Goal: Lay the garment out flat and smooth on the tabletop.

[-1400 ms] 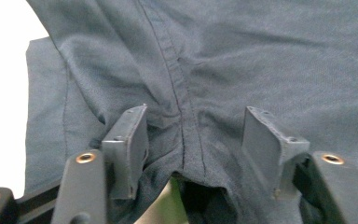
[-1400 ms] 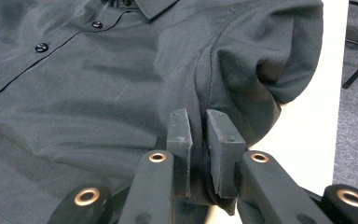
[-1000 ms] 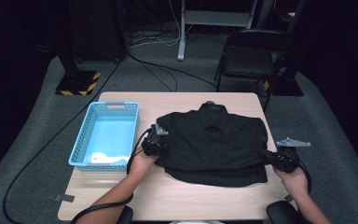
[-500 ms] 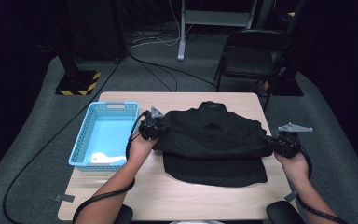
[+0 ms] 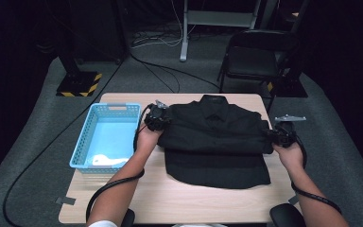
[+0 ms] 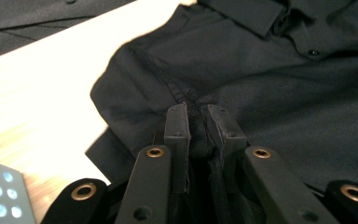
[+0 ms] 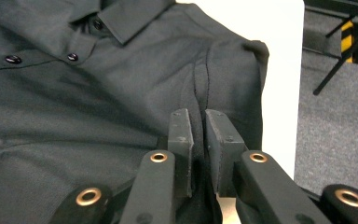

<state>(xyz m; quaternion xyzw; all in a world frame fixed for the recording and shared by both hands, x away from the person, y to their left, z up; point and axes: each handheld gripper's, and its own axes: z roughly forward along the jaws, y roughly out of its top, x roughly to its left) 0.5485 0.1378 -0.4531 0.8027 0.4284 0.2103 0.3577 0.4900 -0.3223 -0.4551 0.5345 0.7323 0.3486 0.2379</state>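
Both pairs of jaws are nearly closed and each pinches a fold of the black shirt [image 5: 215, 137]: in the left gripper view the left gripper [image 6: 196, 122] clamps bunched cloth at a sleeve seam, and in the right gripper view the right gripper [image 7: 196, 125] bites the fabric along the opposite shoulder seam, near the table's edge. From the high view, the left gripper [image 5: 155, 117] sits at the shirt's left shoulder and the right gripper [image 5: 282, 134] at its right side, each held by a hand whose forearm reaches up from the bottom of the picture; the left forearm slants inward, the right one comes up along the table's right edge. There is one shirt, lying collar away from the person on the wooden table [image 5: 203, 201], its lower part folded under the upper; one light blue basket [image 5: 89, 142] stands just left of it, holding something white [image 5: 108, 161]; one black chair [image 5: 255, 59] stands beyond the table. Compared with a second ago, both hands have moved away from the person toward the collar end, carrying the gripped shirt edges with them, so the upper layer now lies further up the table.
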